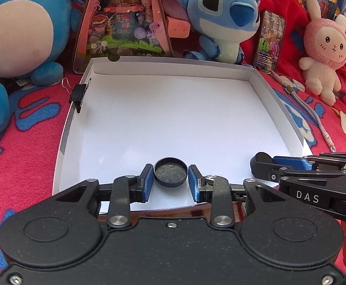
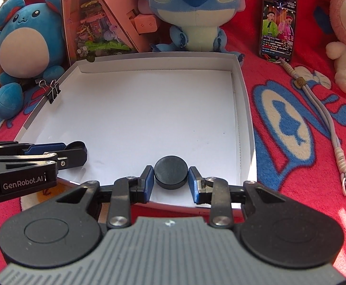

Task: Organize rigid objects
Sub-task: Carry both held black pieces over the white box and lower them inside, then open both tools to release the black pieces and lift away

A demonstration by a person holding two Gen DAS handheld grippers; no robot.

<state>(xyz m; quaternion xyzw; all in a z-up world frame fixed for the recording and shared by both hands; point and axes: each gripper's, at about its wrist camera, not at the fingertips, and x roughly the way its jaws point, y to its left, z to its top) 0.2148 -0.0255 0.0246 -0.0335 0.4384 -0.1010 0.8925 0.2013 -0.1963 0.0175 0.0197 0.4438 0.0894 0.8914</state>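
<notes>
A shallow white cardboard tray (image 1: 173,109) (image 2: 137,109) lies on a red blanket. My left gripper (image 1: 170,180) hangs over the tray's near edge, its blue pads shut on a black round cap (image 1: 170,172) with the hollow side up. The right wrist view shows this gripper (image 2: 77,152) from the side at the left. My right gripper (image 2: 171,180) is beside it, over the tray's near right part. A solid black disc (image 2: 171,172) rests on the tray floor between its blue pads, with a thin gap on each side. In the left wrist view the right gripper (image 1: 263,163) enters from the right.
A black binder clip (image 1: 79,95) (image 2: 51,90) grips the tray's left wall. Behind the tray stand plush toys (image 1: 222,16), a pink toy box (image 1: 123,21) and a lit phone (image 2: 280,23). A grey lanyard (image 2: 325,118) lies on the blanket at the right.
</notes>
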